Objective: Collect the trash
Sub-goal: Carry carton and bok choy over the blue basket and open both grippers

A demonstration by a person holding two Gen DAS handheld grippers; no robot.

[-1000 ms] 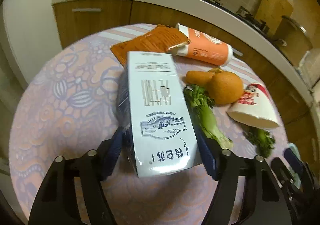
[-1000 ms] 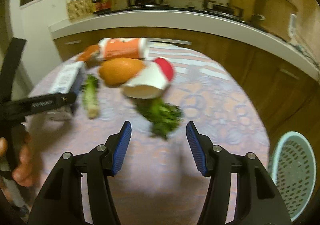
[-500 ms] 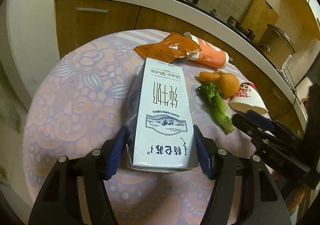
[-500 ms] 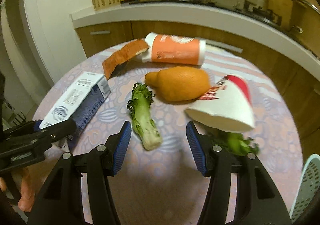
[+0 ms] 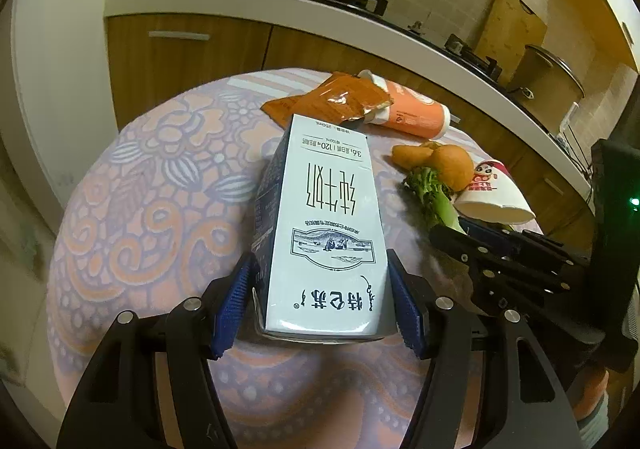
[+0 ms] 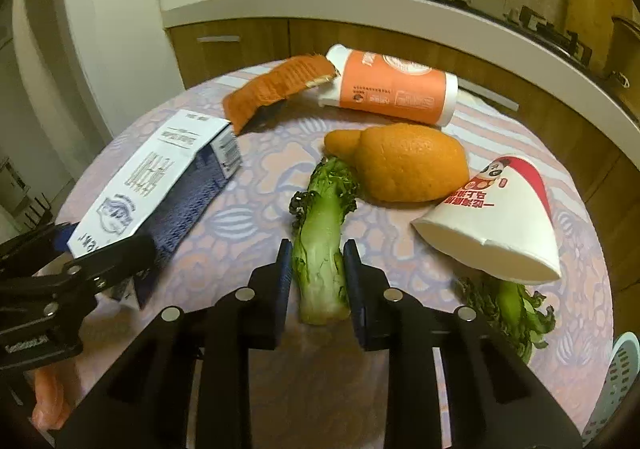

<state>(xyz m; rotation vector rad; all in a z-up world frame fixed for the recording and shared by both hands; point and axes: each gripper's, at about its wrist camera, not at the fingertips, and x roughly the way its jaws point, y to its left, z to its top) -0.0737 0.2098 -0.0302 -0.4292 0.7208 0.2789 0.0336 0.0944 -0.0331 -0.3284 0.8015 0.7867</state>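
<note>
My left gripper [image 5: 320,299] is shut on a white and blue milk carton [image 5: 326,233], which lies lengthwise between the pads on the round table; the carton also shows in the right wrist view [image 6: 156,185]. My right gripper [image 6: 318,269] has closed on the pale stalk of a green vegetable stem [image 6: 322,245], pads touching both its sides. The stem also shows in the left wrist view [image 5: 434,195], with the right gripper's fingers [image 5: 492,249] at it.
On the flowered tablecloth [image 6: 256,217] lie an orange peel [image 6: 400,163], a tipped red and white paper cup [image 6: 496,221], an orange cup [image 6: 394,89], an orange wrapper [image 6: 276,87] and leafy greens [image 6: 508,305]. A pale basket [image 6: 616,381] stands lower right. Kitchen counter behind.
My right gripper moved in over the vegetable stem and its jaws closed from wide open onto the stalk. My left gripper kept its hold on the carton.
</note>
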